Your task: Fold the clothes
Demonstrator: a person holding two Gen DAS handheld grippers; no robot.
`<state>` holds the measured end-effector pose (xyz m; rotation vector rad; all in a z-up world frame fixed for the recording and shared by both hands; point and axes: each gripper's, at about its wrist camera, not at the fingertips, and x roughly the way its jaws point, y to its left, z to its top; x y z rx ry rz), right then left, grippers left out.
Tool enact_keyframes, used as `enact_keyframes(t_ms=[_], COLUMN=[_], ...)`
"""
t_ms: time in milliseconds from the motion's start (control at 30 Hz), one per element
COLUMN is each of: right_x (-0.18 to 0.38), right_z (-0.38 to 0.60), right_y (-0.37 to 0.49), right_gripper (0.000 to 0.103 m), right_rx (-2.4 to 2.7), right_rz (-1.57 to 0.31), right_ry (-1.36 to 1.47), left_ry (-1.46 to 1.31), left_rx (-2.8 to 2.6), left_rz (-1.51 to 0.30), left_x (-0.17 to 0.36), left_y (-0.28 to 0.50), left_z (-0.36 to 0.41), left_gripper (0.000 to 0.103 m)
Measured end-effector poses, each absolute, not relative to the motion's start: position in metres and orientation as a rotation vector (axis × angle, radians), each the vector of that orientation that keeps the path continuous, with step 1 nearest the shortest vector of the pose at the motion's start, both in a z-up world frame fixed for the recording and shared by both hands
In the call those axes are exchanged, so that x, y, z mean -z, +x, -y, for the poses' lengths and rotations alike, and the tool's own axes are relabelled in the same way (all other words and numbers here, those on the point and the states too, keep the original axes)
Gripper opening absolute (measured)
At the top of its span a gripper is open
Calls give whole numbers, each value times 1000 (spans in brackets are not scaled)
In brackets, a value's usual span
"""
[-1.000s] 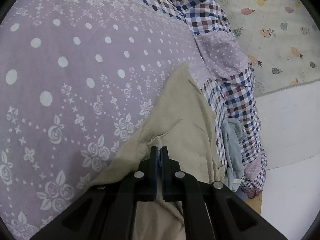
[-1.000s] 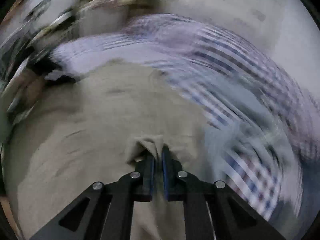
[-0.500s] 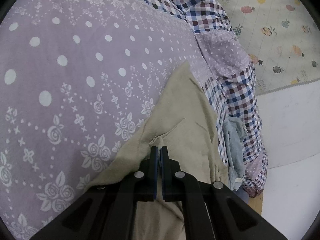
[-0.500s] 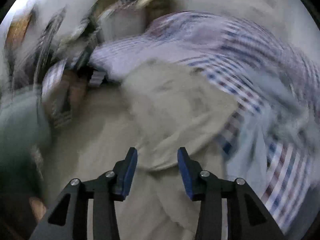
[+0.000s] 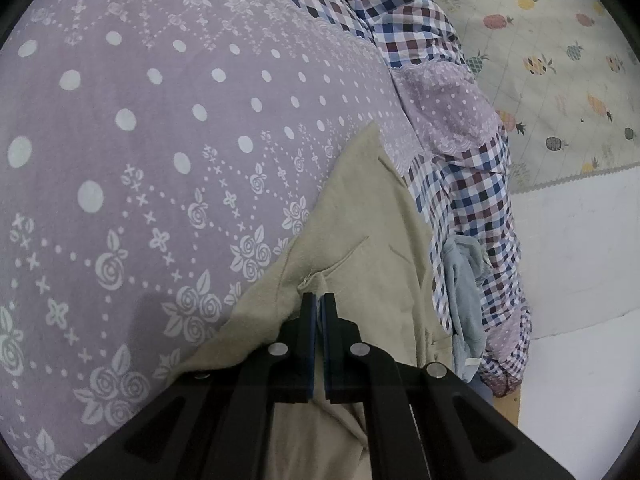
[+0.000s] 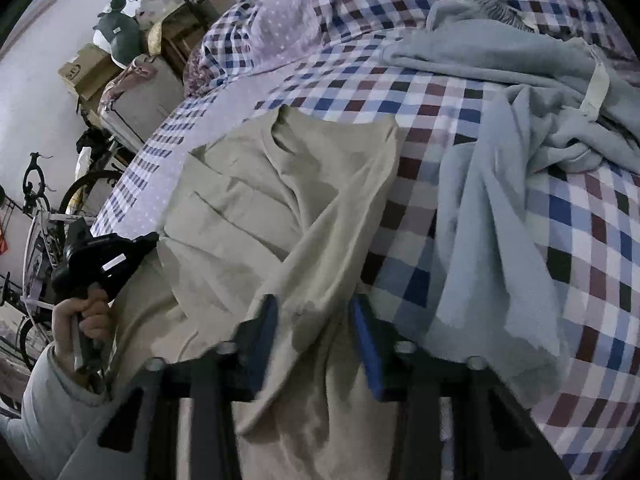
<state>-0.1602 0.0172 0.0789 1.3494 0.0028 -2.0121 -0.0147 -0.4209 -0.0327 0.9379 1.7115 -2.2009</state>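
A beige garment (image 6: 280, 208) lies partly folded on the checked bedspread (image 6: 592, 240). In the left wrist view the same beige garment (image 5: 360, 240) stretches along the bed's edge, and my left gripper (image 5: 319, 300) is shut on a fold of it. My right gripper (image 6: 316, 312) stands open just above a beige sleeve that runs toward me, with nothing pinched. The left gripper (image 6: 104, 256) also shows at the left of the right wrist view, held by a hand (image 6: 80, 316) at the garment's side.
A light blue garment (image 6: 500, 152) lies crumpled on the bed to the right of the beige one; a bit of it (image 5: 464, 292) hangs off the bed's edge. A lilac dotted blanket (image 5: 140, 140) covers the bed. Boxes (image 6: 88, 72) and a bicycle (image 6: 44, 216) stand beside the bed.
My right gripper let go of the beige garment and opened, then drew back as the blurred view settled. The left gripper stayed shut on the fabric and barely moved.
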Motion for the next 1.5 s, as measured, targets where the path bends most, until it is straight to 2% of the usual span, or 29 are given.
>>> enact_keyframes(t_ms=[33, 300, 533, 767, 867, 900, 967, 1000, 1033, 1067, 1267, 1500], right_x=[-80, -126, -159, -139, -140, -142, -145, -147, -149, -151, -163, -120], right_z=[-19, -54, -81, -90, -102, -106, -115, -120, -125, -129, -156, -152], right_y=[-160, -185, -260, -311, -293, -285, -268, -260, -251, -243, -193, -94], right_gripper=[7, 5, 3, 4, 7, 15, 23, 35, 51, 54, 55, 54], right_rx=[2020, 2187, 2412, 2483, 2489, 2493, 2497, 2499, 2500, 2500, 2492, 2381], right_rz=[-4, -115, -369, -644, -562, -526, -455, -420, -384, -350, -145, -151], right_ry=[1346, 1291, 1402, 1595, 1568, 1546, 1502, 1480, 1458, 1435, 1299, 1262], left_ry=[937, 908, 869, 859, 857, 859, 864, 866, 868, 869, 868, 875], left_rx=[2200, 2203, 2208, 2212, 2226, 2228, 2227, 2226, 2225, 2226, 2225, 2230], left_rz=[-1714, -1754, -1767, -1747, -1729, -1727, -1731, -1733, -1735, -1736, -1744, -1726], left_x=[33, 30, 27, 24, 22, 23, 24, 24, 24, 24, 25, 24], left_y=[-14, -11, -8, -9, -10, -10, -11, -11, -11, -12, -12, -11], left_z=[421, 423, 426, 424, 422, 422, 423, 423, 423, 423, 423, 421], left_gripper=[1, 1, 1, 1, 1, 1, 1, 1, 1, 1, 1, 1])
